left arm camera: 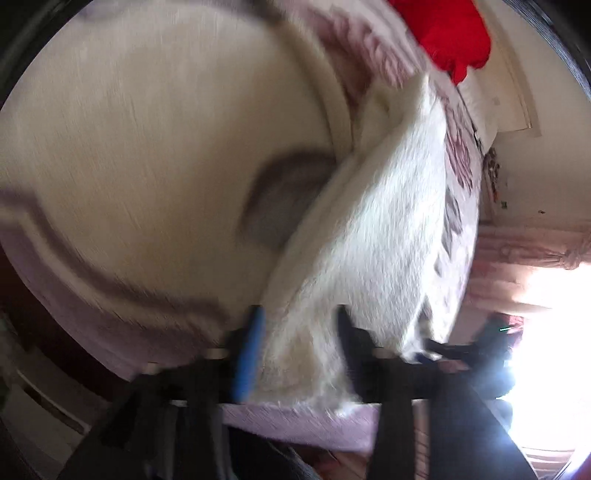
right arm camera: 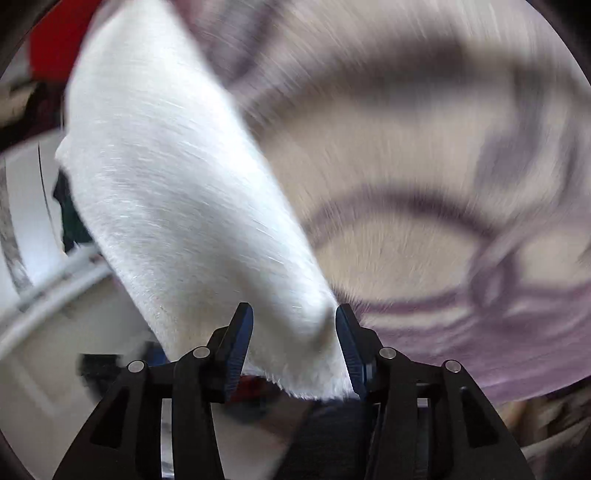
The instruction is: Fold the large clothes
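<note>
Nearest in the right wrist view: right gripper [right arm camera: 294, 345], 2 black fingers [right arm camera: 236, 350] with dark ribbed pads, jaws parted about halfway. Between them, the lower end of a white furry garment [right arm camera: 177, 206]; fabric fills the gap and brushes both pads, but no clear squeeze visible, so grip cannot be told for sure. Garment hanging up and away to the left as a long, folded strip, its ragged hem just below the fingertips.

Nearest in the left wrist view: left gripper [left arm camera: 301, 347], blurred, 1 blue pad [left arm camera: 249, 358] on the left, 1 dark finger on the right, jaws standing moderately wide. Same white garment [left arm camera: 369, 236] bunched in the gap between them and running upward to the right; whether pinched or only lying there cannot be told through the blur.

Beyond both, a cream and mauve patterned blanket [right arm camera: 424, 184] spread beneath the garment, streaked by motion. Farther off, a red cloth [left arm camera: 450, 33] at the top edge, and a bright window [left arm camera: 546, 295] with pink curtains at the right.
</note>
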`<state>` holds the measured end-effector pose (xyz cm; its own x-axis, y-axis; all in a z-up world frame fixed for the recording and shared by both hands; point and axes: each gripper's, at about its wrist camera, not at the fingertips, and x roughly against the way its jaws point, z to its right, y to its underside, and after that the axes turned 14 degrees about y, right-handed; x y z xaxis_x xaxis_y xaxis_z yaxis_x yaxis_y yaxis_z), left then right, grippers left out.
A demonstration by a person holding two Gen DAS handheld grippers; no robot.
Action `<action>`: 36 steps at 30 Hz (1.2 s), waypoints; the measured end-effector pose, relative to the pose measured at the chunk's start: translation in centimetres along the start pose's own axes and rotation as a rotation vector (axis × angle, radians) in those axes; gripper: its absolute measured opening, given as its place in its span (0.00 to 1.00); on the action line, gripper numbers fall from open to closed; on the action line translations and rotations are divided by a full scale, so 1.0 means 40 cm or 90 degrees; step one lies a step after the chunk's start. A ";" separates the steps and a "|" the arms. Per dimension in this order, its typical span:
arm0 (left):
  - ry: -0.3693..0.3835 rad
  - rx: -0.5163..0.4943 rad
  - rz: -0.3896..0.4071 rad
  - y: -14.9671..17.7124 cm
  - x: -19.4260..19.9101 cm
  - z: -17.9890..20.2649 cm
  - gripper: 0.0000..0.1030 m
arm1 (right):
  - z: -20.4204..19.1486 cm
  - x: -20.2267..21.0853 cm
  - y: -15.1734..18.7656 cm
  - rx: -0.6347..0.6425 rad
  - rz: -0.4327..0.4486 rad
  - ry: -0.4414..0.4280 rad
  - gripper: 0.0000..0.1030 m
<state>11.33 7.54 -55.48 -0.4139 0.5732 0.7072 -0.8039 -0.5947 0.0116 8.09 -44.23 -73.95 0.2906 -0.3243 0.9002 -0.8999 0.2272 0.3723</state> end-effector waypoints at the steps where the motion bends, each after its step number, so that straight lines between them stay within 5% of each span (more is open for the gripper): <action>1: -0.049 -0.029 0.021 -0.024 0.004 -0.003 0.73 | -0.045 0.049 -0.017 0.032 0.026 0.033 0.48; 4: -0.165 -0.070 0.050 -0.047 -0.010 -0.073 0.73 | -0.222 0.152 -0.079 0.133 0.082 0.080 0.47; 6: -0.226 -0.076 0.060 -0.087 -0.052 -0.127 0.73 | -0.360 0.186 -0.133 0.191 0.113 0.098 0.38; 8: -0.237 -0.061 0.054 -0.107 -0.088 -0.183 0.73 | -0.542 0.190 -0.212 0.252 0.137 0.115 0.24; 11: -0.230 -0.047 0.066 -0.145 -0.124 -0.226 0.74 | -0.785 0.116 -0.345 0.322 0.147 0.195 0.20; 13: -0.214 -0.046 0.075 -0.154 -0.129 -0.230 0.84 | -0.856 0.025 -0.401 0.340 0.114 0.266 0.18; 15: -0.187 -0.055 0.081 -0.145 -0.115 -0.255 0.99 | -0.911 -0.078 -0.455 0.346 0.074 0.324 0.17; 19: -0.209 -0.059 0.115 -0.147 -0.156 -0.251 1.00 | -0.988 -0.088 -0.525 0.315 0.044 0.344 0.17; 22: -0.249 -0.060 0.111 -0.157 -0.189 -0.226 1.00 | -1.022 0.012 -0.516 0.324 0.035 0.339 0.17; 27: -0.227 -0.044 0.094 -0.188 -0.230 -0.206 1.00 | -1.141 0.235 -0.547 0.316 0.166 0.230 0.17; 29: -0.221 -0.039 0.089 -0.203 -0.231 -0.208 1.00 | -1.195 0.200 -0.627 0.304 0.186 0.244 0.17; 33: -0.201 -0.032 0.069 -0.237 -0.206 -0.197 1.00 | -1.134 0.012 -0.732 0.281 0.118 0.271 0.17; 34: -0.181 -0.026 0.065 -0.244 -0.190 -0.195 1.00 | -1.146 0.033 -0.733 0.271 0.125 0.269 0.18; 36: -0.135 -0.018 0.064 -0.252 -0.165 -0.183 1.00 | -1.165 0.110 -0.697 0.274 0.146 0.241 0.36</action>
<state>19.05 13.88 -65.43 -0.3966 0.3787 0.8362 -0.7757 -0.6254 -0.0847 49.61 -9.20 -69.86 0.0979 0.0550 0.9937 -0.9809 -0.1636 0.1056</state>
